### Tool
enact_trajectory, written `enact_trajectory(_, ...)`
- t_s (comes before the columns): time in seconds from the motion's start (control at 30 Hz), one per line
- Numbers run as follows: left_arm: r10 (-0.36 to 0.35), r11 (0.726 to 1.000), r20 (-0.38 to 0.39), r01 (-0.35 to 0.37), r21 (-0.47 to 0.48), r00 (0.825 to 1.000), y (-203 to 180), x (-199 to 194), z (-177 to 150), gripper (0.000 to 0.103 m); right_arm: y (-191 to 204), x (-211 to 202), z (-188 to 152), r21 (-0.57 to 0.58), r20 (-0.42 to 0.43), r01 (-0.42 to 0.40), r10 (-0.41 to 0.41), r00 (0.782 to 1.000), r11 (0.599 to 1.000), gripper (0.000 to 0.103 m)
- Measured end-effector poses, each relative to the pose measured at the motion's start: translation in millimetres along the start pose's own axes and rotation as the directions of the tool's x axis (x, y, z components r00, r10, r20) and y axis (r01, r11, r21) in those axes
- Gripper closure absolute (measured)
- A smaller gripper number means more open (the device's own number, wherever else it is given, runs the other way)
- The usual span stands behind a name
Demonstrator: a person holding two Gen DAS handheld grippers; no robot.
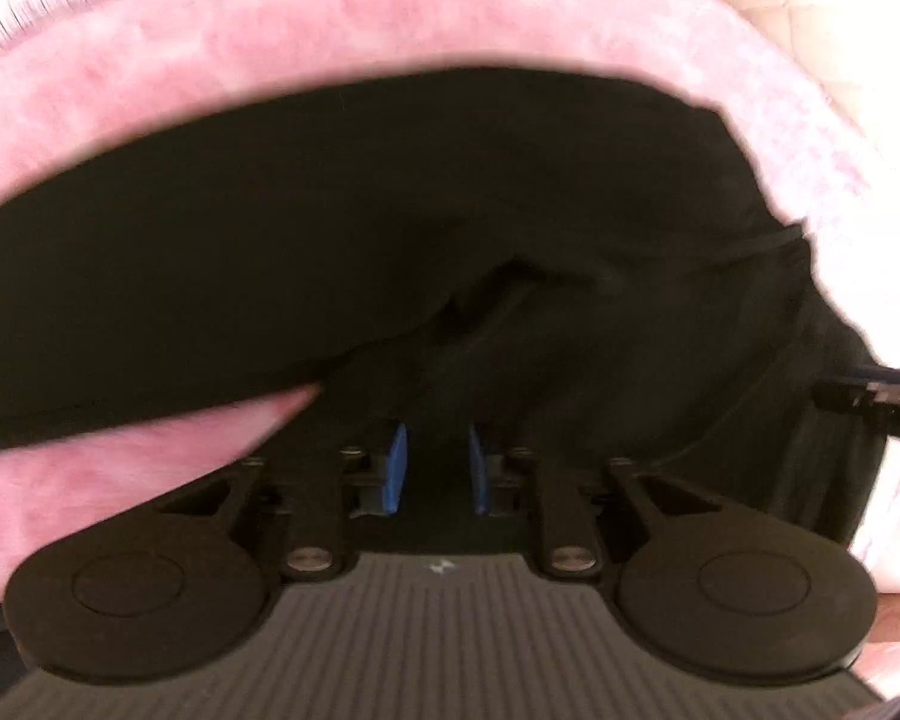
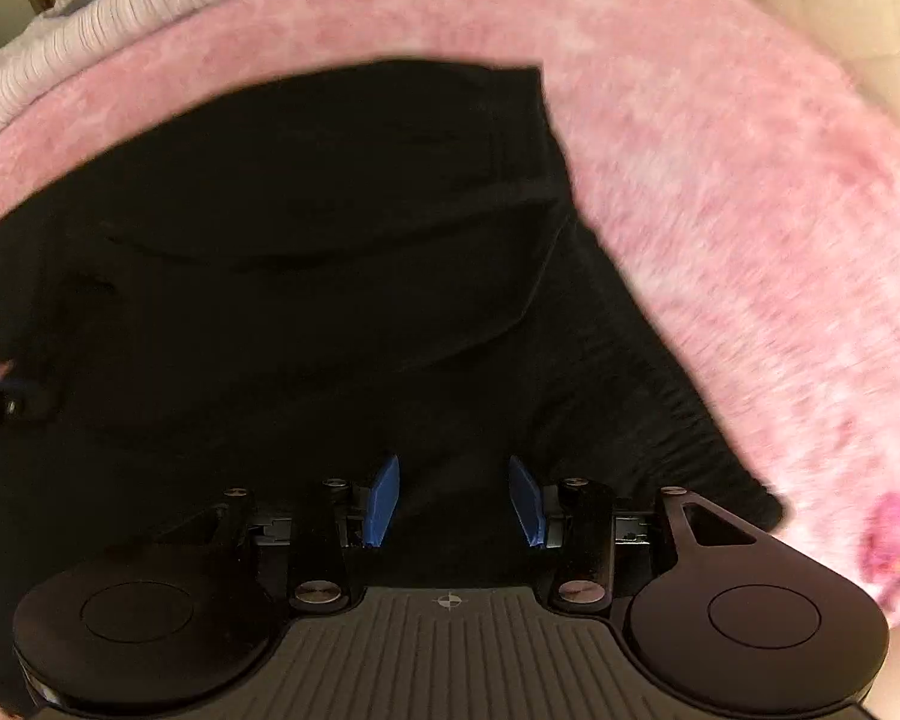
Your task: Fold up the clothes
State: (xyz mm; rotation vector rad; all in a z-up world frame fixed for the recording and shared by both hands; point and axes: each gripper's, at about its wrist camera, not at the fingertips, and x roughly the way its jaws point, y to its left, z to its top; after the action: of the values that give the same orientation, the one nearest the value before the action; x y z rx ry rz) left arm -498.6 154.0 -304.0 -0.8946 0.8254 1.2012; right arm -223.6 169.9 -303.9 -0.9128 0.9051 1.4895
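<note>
Black garment: spread, partly folded over itself, on a pink plush blanket.

Left gripper: blue fingers set apart with a narrow gap; dark cloth is seen between and ahead of them, a grip cannot be told.

Right gripper: fingers spread wide above the garment's near part, nothing held.

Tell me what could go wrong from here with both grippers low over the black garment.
The black garment is bunched near the left gripper, so closing there might pinch several layers. The right gripper is open near a ribbed edge; it could also snag the fluffy pink blanket underneath.
</note>
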Motion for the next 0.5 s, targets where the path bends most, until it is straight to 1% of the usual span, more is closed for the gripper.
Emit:
enact_trajectory(0.07,0.018,1.0,0.008,-0.017,-0.013,1.0,-0.4,-37.8,-2.8,0.083,1.2,-38.5,6.1,0.047,0.08,-0.045,0.041,0.996,0.998,0.058)
enact_trajectory(0.13,0.035,0.999,0.016,-0.035,-0.026,0.999,-0.8,-75.6,-5.6,0.079,4.2,-80.7,11.4,0.076,0.148,-0.087,0.075,0.986,0.993,0.058)
enact_trajectory(0.17,0.044,0.999,0.02,-0.043,-0.032,0.999,-1.0,-94.5,-7.0,0.075,7.3,-98.1,12.4,0.074,0.165,-0.096,0.083,0.983,0.993,0.058)
enact_trajectory(0.2,0.053,0.998,0.024,-0.052,-0.039,0.998,-1.2,-113.4,-8.4,0.073,10.4,-115.5,13.2,0.071,0.181,-0.105,0.091,0.979,0.992,0.058)
enact_trajectory(0.27,0.073,0.996,0.03,-0.071,-0.053,0.997,-1.9,-150.3,-11.8,0.071,17.7,-145.2,12.3,0.062,0.184,-0.132,0.119,0.976,0.989,0.058)
enact_trajectory(0.37,0.124,0.988,0.023,-0.121,-0.091,0.992,-3.6,-192.7,-25.9,0.07,30.3,-176.6,10.4,0.029,0.156,-0.196,0.189,0.969,0.98,0.058)
enact_trajectory(0.47,0.177,0.975,0.032,-0.171,-0.14,0.984,-4.8,-223.6,-40.3,0.069,44.7,-197.7,10.3,-0.053,0.118,-0.231,0.235,0.965,0.972,0.058)
enact_trajectory(0.5,0.198,0.969,0.034,-0.191,-0.159,0.98,-5.9,-233.0,-45.1,0.069,53.6,-205.4,3.8,-0.087,0.115,-0.234,0.243,0.963,0.968,0.058)
